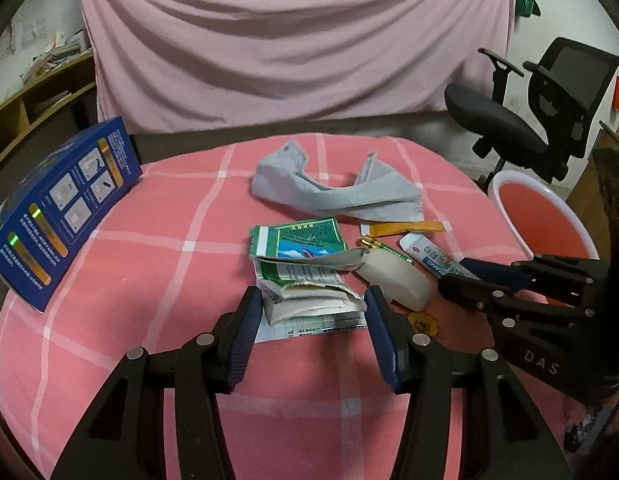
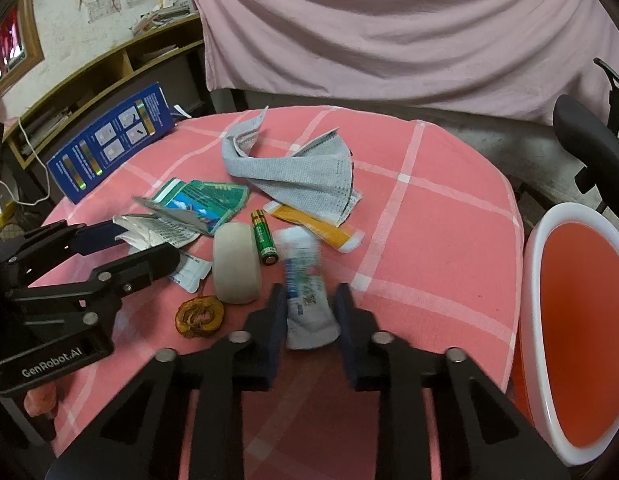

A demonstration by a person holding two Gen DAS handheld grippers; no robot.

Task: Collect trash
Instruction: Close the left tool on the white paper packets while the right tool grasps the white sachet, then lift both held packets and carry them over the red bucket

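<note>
Left tongs [image 1: 311, 314]: spread wide, the crumpled green wrapper [image 1: 299, 258] lying between the pads, not pinched.
Right tongs [image 2: 311, 312]: parted around the white tube [image 2: 307, 300]; contact with the pads cannot be told, the tube is blurred.
Battery [image 2: 263, 237]: just ahead-left of the right tongs, beside the white soap-like block [image 2: 234, 268].
Orange sachet [image 2: 317, 226]: ahead of the right tongs, partly under the grey cloth [image 2: 293, 170].
Bin [image 2: 581, 320]: right of the right tongs, off the table edge.
Blue box [image 1: 65, 208]: far left of the left tongs.

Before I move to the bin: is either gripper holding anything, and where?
Right gripper straddles the blurred white toothpaste tube near its lower end; grip unclear. Left gripper is open around the crumpled packaging.
</note>
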